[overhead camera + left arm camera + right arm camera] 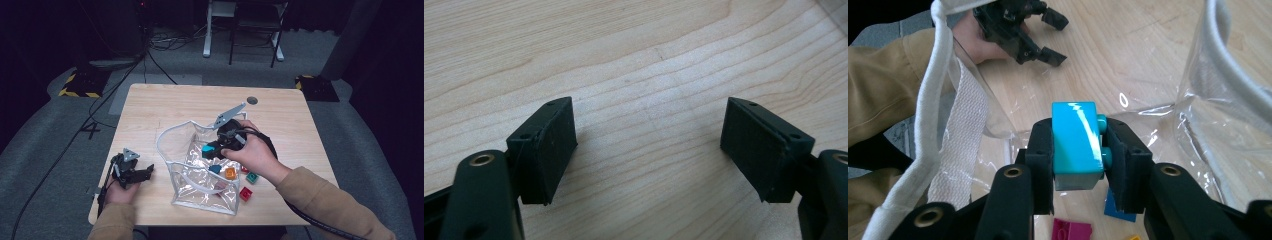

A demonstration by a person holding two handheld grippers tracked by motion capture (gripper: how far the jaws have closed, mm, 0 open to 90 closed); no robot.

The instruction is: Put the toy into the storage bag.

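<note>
Now my right hand-held gripper (1079, 165) holds the teal block (1075, 145) inside the clear bag (200, 170), centre frame; my left hand-held gripper (131, 171) rests wide open on the desk (280, 115). Next, I judge: release cleanly.

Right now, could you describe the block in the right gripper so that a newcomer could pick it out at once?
Start at the clear plastic bag on the wooden table. Over its open mouth sits the right gripper, and between its jaws is the turquoise block. Unlike the pink block and blue block lying in the bag, it is raised.
</note>
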